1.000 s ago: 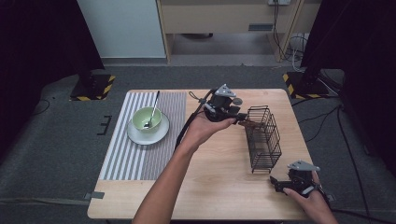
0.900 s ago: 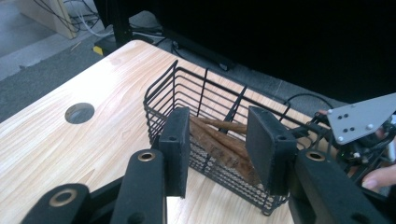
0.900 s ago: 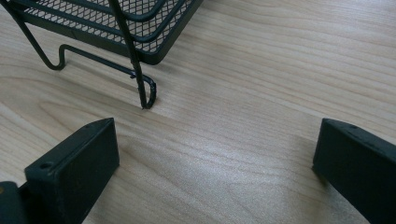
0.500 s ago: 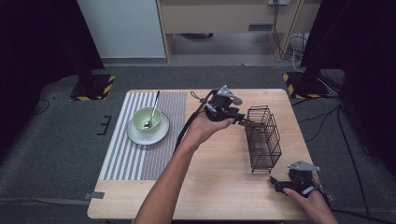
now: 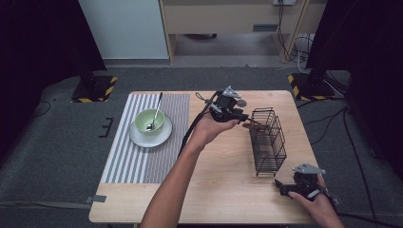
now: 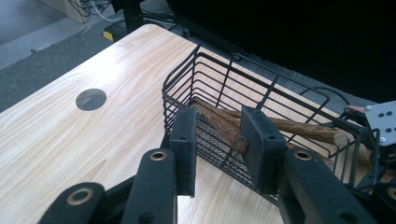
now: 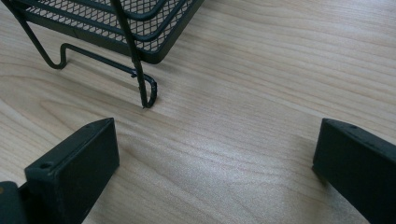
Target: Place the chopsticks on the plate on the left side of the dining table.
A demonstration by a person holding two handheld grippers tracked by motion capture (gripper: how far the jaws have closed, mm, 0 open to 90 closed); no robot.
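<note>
Left gripper (image 6: 217,126) has its jaws set narrow around the end of the brown stick (image 6: 289,128). They've just been closing, but one pad isn't touching yet, so no real pinch. Right gripper (image 7: 215,140) sits wide open and empty on the table (image 5: 223,180), near right. The stick lies in the wire basket (image 5: 268,137), right of centre. It looks light, stiff and rough-barked, maybe crumbly, so I'd grab just behind the tip.
</note>
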